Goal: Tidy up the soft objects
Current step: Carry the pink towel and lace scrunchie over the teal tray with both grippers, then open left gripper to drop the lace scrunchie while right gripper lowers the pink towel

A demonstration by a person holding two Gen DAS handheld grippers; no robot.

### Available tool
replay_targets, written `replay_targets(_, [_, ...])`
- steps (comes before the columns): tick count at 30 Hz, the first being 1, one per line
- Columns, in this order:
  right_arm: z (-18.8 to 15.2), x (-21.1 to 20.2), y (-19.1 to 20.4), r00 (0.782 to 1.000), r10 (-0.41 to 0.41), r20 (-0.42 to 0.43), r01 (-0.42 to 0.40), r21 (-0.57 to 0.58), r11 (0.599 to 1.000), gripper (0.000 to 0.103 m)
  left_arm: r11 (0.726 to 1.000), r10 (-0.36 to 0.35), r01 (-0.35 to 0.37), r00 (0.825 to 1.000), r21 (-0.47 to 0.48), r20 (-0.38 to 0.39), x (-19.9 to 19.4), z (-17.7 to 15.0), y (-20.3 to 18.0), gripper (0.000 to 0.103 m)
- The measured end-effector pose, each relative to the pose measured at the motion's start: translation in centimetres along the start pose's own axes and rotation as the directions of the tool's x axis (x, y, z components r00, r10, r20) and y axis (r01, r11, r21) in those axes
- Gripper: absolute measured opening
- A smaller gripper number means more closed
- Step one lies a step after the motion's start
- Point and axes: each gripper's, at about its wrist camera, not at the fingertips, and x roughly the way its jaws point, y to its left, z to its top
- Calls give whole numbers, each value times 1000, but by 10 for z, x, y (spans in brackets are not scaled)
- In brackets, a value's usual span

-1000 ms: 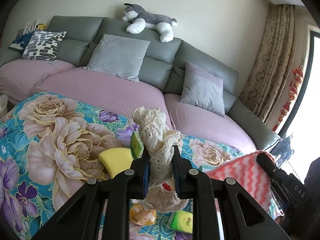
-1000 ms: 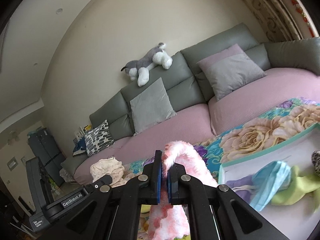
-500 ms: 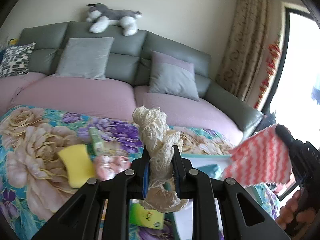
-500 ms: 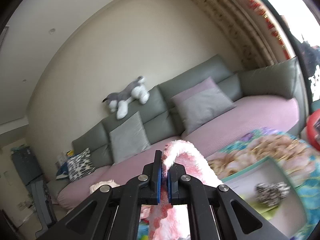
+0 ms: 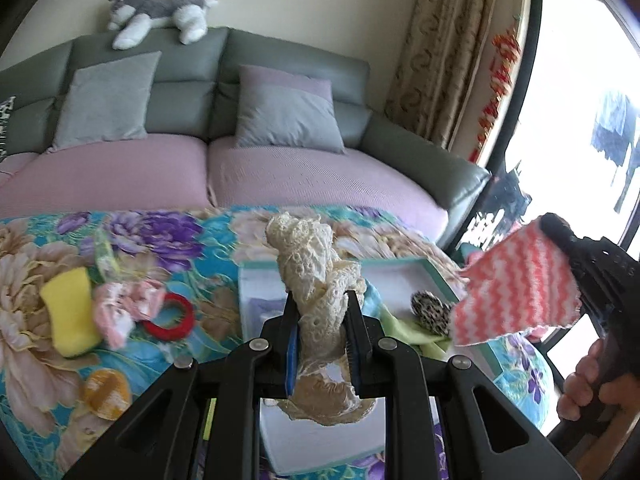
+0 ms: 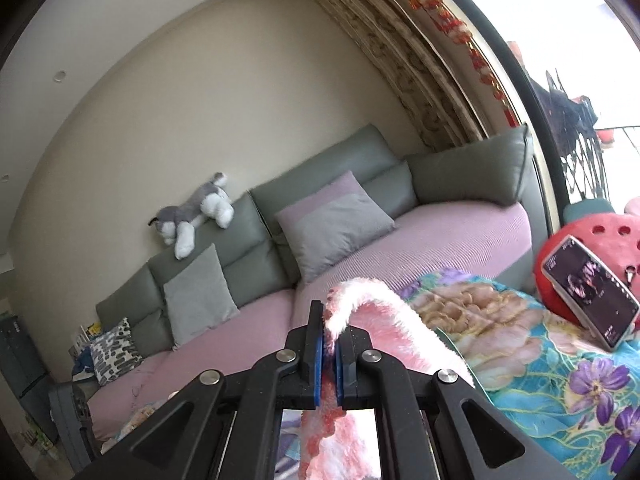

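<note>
Both soft things were in the air and on their way to the box, so the step in hand looked like the carry before the drop. The left gripper (image 5: 322,334) had its jaws closed narrow on a bunched cream lace cloth (image 5: 316,276), which stood up between them and sagged below. The right gripper (image 6: 329,350) had its jaws nearly shut on a pink-and-white fluffy cloth (image 6: 384,320); in the left wrist view that cloth (image 5: 516,292) hung at three o'clock, over the box's right edge. The teal-rimmed white box (image 5: 436,270) lay straight ahead of the left gripper, already holding a leopard-print piece (image 5: 430,312) and a light green cloth (image 5: 404,328). The next move would seem to call for lowering each cloth over the open box and then letting the jaws part, one hand clear of the other. Still out on the floral cover (image 5: 168,236) at nine o'clock were a yellow sponge (image 5: 70,316), a pale pink cloth (image 5: 120,312) and a red ring (image 5: 172,318). Whether a counter lay under that cover could not be told. Behind stood a grey-green sofa (image 5: 192,80) with lilac seat covers, grey cushions (image 5: 286,110), a plush husky (image 5: 160,12) on its back at eleven o'clock, a patterned curtain (image 5: 444,52) and a bright window at two o'clock.
</note>
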Motion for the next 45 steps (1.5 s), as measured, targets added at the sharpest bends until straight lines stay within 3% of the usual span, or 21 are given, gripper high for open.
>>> replay_targets(5, [-22,31,-22,990,-51,-129,53,17,998,5,1000,-15,16,996,10,-86,23,-13,-11,21])
replay_targets(12, [-57,75,-45,925,-133,-356,148,17,989,5,1000,-4,10,973,25,-231,56,-35,-20,21])
replay_targets(17, [-77,89,-52,875,-179,-450,188,-24,982,5,1000,2,0,954,6,-299,70,-44,-18,21])
replay_targets(24, [-91,98,-52,830,-204,-519,198,-69,978,4,1000,18,-22,938,-6,-346,85,-53,-13,21])
replay_targets(30, [-95,105,-52,821,-213,-529,199,-84,976,5,999,21,-30,934,-21,-357,92,-53,-8,21])
replay_targets(45, [-93,117,-48,830,-274,-487,240,-131,962,5,998,39,-57,938,-42,-344,104,-47,2,23])
